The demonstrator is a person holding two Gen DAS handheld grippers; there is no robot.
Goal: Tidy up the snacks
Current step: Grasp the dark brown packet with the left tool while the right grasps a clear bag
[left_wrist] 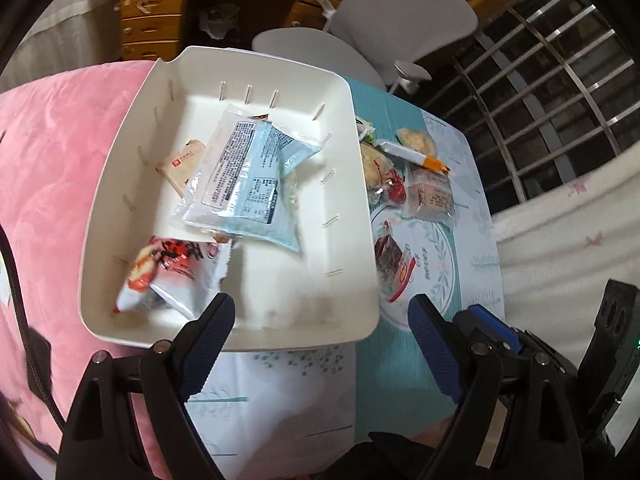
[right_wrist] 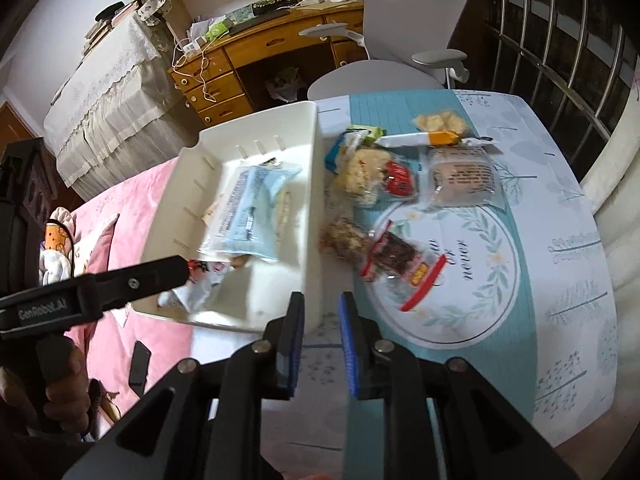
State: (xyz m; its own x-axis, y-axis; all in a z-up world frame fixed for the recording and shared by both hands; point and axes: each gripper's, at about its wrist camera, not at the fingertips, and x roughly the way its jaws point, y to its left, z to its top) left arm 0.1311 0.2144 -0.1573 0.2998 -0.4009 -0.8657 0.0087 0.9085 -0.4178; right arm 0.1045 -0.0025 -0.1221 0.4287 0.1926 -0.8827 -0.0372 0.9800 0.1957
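A white plastic bin [left_wrist: 360,184] [right_wrist: 312,216] stands on the table's left part. In it lie a pale blue packet [left_wrist: 256,176] [right_wrist: 252,204], a tan packet [left_wrist: 182,164] and a red-and-white bag [left_wrist: 168,276]. My left gripper [left_wrist: 320,320] is open and empty over the bin's near rim; it shows in the right wrist view [right_wrist: 120,280]. My right gripper [right_wrist: 320,316] has its jaws a narrow gap apart, empty, just right of the bin. Loose snacks lie right of the bin: a dark red-trimmed bar [right_wrist: 400,260] [left_wrist: 390,260], a nut bar [right_wrist: 344,236], a clear bun packet [right_wrist: 460,176].
More snacks lie further back: a rice cracker pack [right_wrist: 372,176], a white-and-orange stick [right_wrist: 424,139], a green packet [right_wrist: 366,132]. A pink quilt [left_wrist: 52,168] lies left of the table. A white chair [right_wrist: 404,20], a wooden desk [right_wrist: 256,52] and window bars [right_wrist: 560,60] are behind.
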